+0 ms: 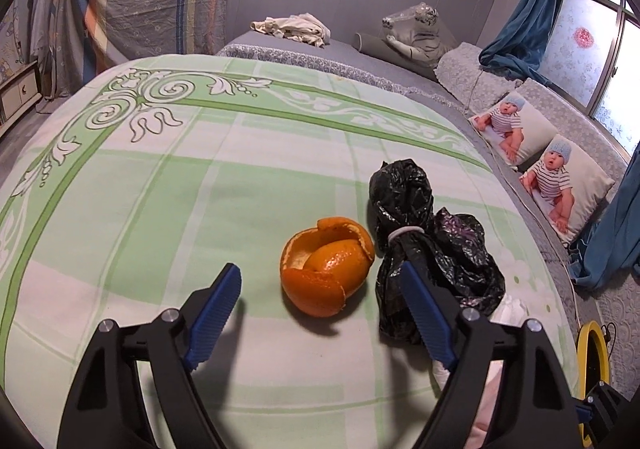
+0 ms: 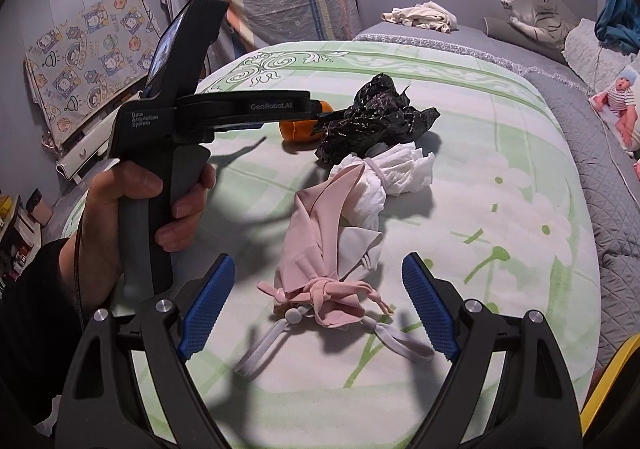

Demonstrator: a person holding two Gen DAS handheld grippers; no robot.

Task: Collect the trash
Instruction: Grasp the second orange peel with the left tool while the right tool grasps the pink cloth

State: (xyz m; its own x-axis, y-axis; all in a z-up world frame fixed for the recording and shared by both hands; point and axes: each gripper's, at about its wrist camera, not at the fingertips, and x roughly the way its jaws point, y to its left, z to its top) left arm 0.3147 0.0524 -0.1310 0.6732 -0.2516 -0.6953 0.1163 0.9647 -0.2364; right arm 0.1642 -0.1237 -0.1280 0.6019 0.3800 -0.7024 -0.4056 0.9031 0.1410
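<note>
— Hovering both tools over the bed, aren't we? Our left gripper point(image 1: 320, 289) stands wide apart and holds nothing, with the orange peel point(image 1: 327, 271) just ahead between its blue pads point(image 1: 216, 313).

— Yes, and the black bag point(image 1: 424, 245) lies touching the peel at three o'clock. The right-hand pad overlaps it in that view, so closing here could catch plastic instead of peel, we reckon.

— And our right gripper point(image 2: 320, 309)?

— Also spread wide and empty, above the pink cloth bundle point(image 2: 320, 249). White crumpled paper point(image 2: 396, 173) sits beyond at one o'clock.

— We might snag only the loose white strap point(image 2: 272, 345) at seven o'clock, leaving the bundle on the green bedspread point(image 2: 500, 209).
</note>
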